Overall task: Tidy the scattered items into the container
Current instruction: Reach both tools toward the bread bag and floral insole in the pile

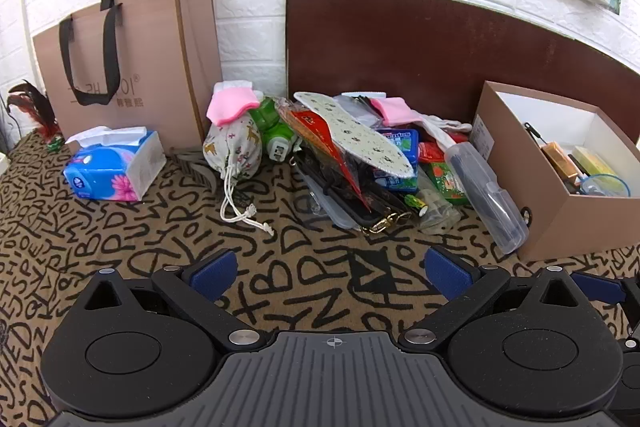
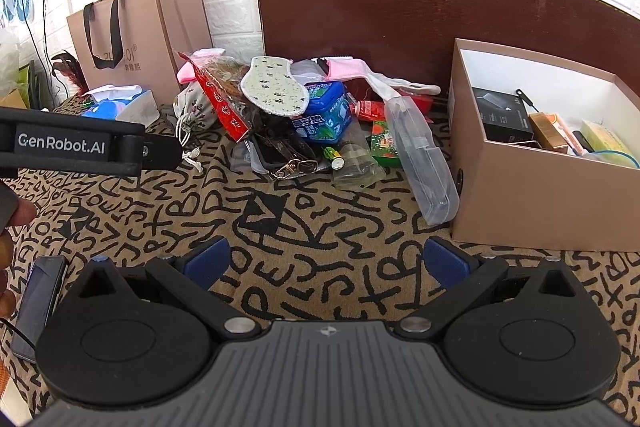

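I hold both grippers back from the clutter, tilted down at the patterned cloth (image 1: 160, 227). My left gripper (image 1: 332, 271) is spread wide with nothing between its fingers, and my right gripper (image 2: 326, 259) is just as released and empty. The pile (image 1: 360, 155) lies at the far side against the brown board (image 1: 420, 39), and the box (image 2: 540, 195) stands to its right, already holding a few things.

I judge the first pick has not begun, so the choice of item matters. The clear case (image 2: 420, 163) is the nearest piece to the box, its near end just beside the box wall, and nothing lies on top of it. I would take that first with my right gripper: come down across its narrow width near the middle, so it does not swing when lifted, then carry it over the rim and let go low.

The insole (image 1: 360, 135) sits on top of the heap, resting on the red packet and the blue tin (image 2: 326, 115); it should go before what lies under it. The pouch (image 1: 234, 147) at the left edge suits my left gripper; I would grasp the body, not the trailing cord.
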Demonstrator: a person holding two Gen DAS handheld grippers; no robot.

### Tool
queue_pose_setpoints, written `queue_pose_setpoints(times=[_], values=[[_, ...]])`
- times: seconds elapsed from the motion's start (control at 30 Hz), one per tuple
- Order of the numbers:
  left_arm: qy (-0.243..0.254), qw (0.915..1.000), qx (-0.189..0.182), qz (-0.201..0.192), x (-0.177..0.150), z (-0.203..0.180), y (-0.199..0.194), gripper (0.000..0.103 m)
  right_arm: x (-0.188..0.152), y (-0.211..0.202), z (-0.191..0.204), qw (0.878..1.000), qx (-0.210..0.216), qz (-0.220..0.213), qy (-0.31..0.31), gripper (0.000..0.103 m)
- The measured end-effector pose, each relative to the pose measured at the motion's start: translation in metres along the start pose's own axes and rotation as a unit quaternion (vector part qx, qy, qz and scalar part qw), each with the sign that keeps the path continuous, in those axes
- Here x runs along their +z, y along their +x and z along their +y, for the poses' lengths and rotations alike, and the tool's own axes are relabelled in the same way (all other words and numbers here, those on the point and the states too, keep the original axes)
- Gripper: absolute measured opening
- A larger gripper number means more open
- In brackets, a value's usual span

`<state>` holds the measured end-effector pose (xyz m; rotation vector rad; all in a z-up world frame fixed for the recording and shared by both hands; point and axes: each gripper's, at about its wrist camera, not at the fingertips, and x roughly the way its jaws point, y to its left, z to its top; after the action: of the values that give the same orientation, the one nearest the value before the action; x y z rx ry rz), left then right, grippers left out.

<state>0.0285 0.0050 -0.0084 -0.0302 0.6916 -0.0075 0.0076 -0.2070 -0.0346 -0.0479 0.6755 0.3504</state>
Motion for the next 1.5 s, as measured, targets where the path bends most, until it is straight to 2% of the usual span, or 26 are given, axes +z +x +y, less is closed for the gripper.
queue_pose_setpoints(times=[0.5, 0.87, 1.07, 1.33, 1.5], values=[[-0.018, 0.9998, 0.002, 0.011, 0.009, 0.017, 0.027, 0.103, 0.012, 0.03, 0.004, 1.0, 0.021, 0.006, -0.014, 0.102], [-0.038, 0.9991, -0.011, -0.014, 0.049, 0.032, 0.047, 0.103, 0.037, 0.061, 0.019, 0.996, 0.063, -0.035, -0.051, 0.102], [-0.044, 0.9986, -0.018, -0.021, 0.07, 0.036, 0.063, 0.103, 0.051, 0.075, 0.031, 0.992, 0.061, -0.072, -0.088, 0.101], [-0.08, 0.9963, -0.031, -0.013, 0.087, 0.045, 0.091, 0.088, 0.065, 0.092, 0.042, 0.986, 0.06, -0.099, -0.12, 0.095], [-0.086, 0.9959, -0.029, -0.002, 0.094, 0.05, 0.108, 0.079, 0.071, 0.106, 0.05, 0.984, 0.062, -0.1, -0.134, 0.091]])
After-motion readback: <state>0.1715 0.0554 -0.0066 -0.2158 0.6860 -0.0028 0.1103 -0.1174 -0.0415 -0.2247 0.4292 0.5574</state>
